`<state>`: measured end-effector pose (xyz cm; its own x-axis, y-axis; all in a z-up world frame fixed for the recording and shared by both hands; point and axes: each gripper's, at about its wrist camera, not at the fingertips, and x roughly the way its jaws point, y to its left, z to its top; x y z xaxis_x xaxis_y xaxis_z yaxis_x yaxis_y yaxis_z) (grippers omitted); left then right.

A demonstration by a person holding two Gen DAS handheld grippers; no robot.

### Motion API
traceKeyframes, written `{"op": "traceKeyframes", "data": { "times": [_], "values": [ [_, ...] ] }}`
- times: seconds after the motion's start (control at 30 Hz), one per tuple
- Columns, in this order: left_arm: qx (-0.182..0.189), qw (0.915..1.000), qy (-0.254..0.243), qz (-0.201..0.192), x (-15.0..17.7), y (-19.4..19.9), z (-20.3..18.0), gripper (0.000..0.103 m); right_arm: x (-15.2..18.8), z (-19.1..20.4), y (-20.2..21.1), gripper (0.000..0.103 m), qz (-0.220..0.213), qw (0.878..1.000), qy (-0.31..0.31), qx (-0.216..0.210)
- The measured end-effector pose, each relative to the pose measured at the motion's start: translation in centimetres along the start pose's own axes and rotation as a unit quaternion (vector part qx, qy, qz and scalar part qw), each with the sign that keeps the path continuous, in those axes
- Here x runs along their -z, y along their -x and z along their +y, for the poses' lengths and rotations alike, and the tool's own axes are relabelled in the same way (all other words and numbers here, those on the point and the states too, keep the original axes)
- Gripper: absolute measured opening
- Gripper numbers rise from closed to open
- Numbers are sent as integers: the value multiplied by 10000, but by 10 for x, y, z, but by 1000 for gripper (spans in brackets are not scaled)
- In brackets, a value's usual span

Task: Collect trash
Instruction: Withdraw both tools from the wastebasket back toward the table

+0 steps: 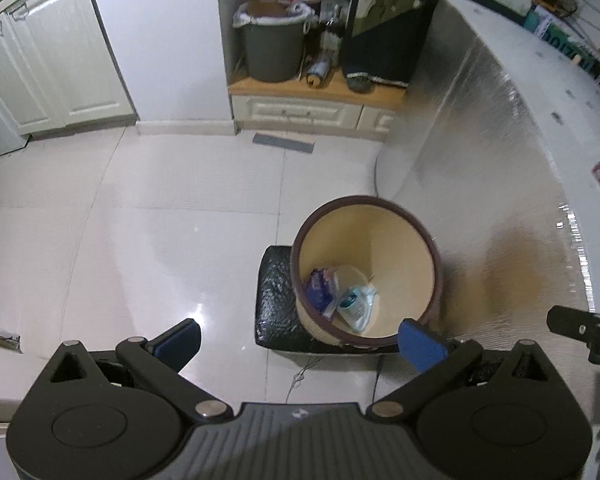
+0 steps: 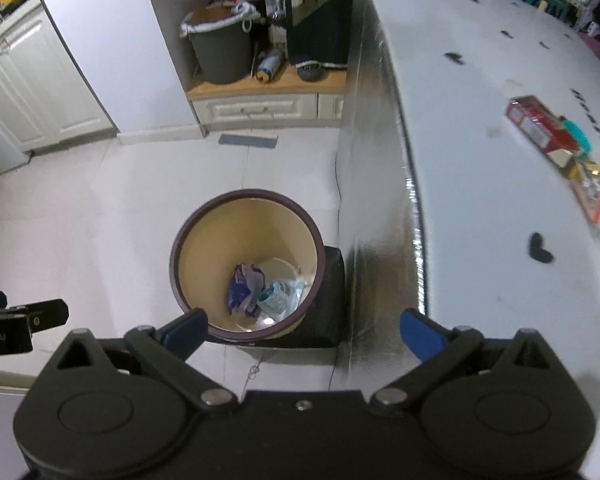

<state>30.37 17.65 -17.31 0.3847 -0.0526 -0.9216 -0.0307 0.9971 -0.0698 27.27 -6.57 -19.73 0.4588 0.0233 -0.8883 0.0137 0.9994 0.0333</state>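
A round beige bin with a dark rim stands on the floor on a black mat, beside the table. Inside lie a blue-purple wrapper and a teal-white wrapper. My left gripper is open and empty, above and in front of the bin. My right gripper is open and empty, over the bin's near rim and the table's edge. On the white table lie a red packet, a gold wrapper and an orange-edged packet.
The table's silver side rises right of the bin. A grey bucket and clutter sit on a low wooden cabinet at the back. White cupboards stand at left. Pale floor tiles lie left of the bin.
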Motion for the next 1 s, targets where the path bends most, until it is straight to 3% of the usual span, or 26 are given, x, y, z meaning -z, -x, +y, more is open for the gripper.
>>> {"op": "traceKeyframes", "data": {
  "times": [0.27,0.5,0.73,1.0],
  "values": [
    [180,9979,-95,-612,13,58,-27,103,20,-20,60,103,-519,9986,-58,-130],
    [285,9935,-50,-1099,31,109,-75,103,37,-56,116,103,-949,9950,-16,-311],
    [338,9874,-210,-1531,51,147,-142,103,53,-116,160,103,-1385,9896,-18,-374],
    [532,9821,-359,-1771,74,163,-216,103,76,-192,176,103,-1583,9868,-154,-309]
  ]
}}
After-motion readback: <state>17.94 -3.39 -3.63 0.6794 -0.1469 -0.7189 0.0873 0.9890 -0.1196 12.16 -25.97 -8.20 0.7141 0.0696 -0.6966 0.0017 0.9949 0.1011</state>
